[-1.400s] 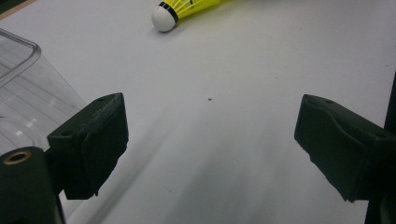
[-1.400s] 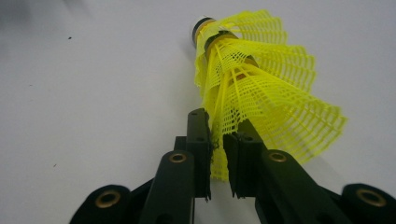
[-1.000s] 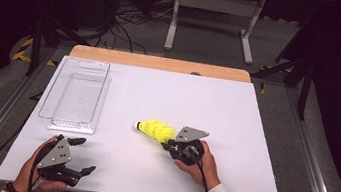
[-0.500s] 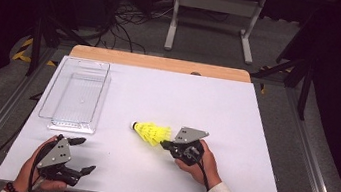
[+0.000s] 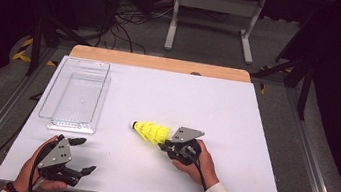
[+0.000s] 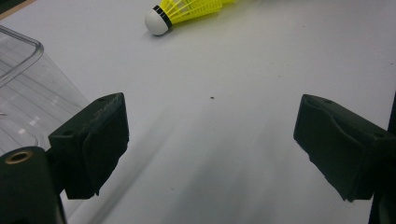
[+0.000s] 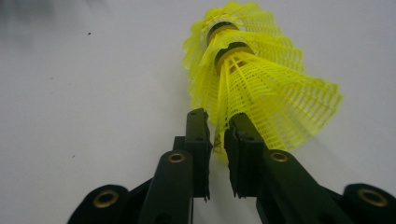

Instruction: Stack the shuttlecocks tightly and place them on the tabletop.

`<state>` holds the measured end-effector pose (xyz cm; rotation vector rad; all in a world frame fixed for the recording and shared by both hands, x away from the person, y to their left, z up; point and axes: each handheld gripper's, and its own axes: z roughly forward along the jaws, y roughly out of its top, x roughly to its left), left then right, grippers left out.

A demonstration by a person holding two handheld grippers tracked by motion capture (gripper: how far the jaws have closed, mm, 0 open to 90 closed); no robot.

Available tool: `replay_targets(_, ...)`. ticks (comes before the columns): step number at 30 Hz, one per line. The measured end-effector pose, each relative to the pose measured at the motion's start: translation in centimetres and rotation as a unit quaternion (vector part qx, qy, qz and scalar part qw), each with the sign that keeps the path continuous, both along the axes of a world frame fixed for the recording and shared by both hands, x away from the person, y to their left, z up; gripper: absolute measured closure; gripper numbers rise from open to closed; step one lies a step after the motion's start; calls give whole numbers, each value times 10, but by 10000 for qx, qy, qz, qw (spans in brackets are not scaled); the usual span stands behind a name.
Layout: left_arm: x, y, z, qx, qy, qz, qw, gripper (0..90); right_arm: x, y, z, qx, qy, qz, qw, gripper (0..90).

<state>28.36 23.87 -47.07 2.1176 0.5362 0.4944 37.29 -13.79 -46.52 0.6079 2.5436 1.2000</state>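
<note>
High view: the right gripper (image 5: 167,145) is pinching yellow shuttlecocks (image 5: 151,130) mid-table (image 5: 263,139), right of a clear bin (image 5: 77,94). Left gripper view: the left gripper (image 6: 210,144) is resting, jaws wide apart. Right gripper view: jaws are clamping the shuttlecocks' mesh skirt (image 7: 280,100).

I see a white table (image 5: 263,139); a clear tray (image 5: 77,94) lies ahead of my left gripper (image 5: 80,154); yellow shuttlecocks (image 5: 151,130) lie at my right gripper's (image 5: 165,145) tips.
</note>
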Motion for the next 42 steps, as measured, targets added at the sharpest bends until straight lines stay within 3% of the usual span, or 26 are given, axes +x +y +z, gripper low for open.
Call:
replay_targets(12, 0, 0, 0, -15, 4, 5, 10000, 112, -1, 2, -2, 21, 72, 3, 10000, 641)
replay_targets(20, 0, -1, 0, -13, 19, 4, 10000, 113, 0, 10, -2, 103, 128, -54, 9998, 431)
replay_targets(27, 1, -1, 0, -22, 14, 18, 10000, 114, 3, 21, -6, 147, 279, -147, 9994, 404)
replay_targets(42, 1, -2, -1, 0, 37, -15, 10000, 115, 6, 41, -6, 105, 276, -548, 9981, 396)
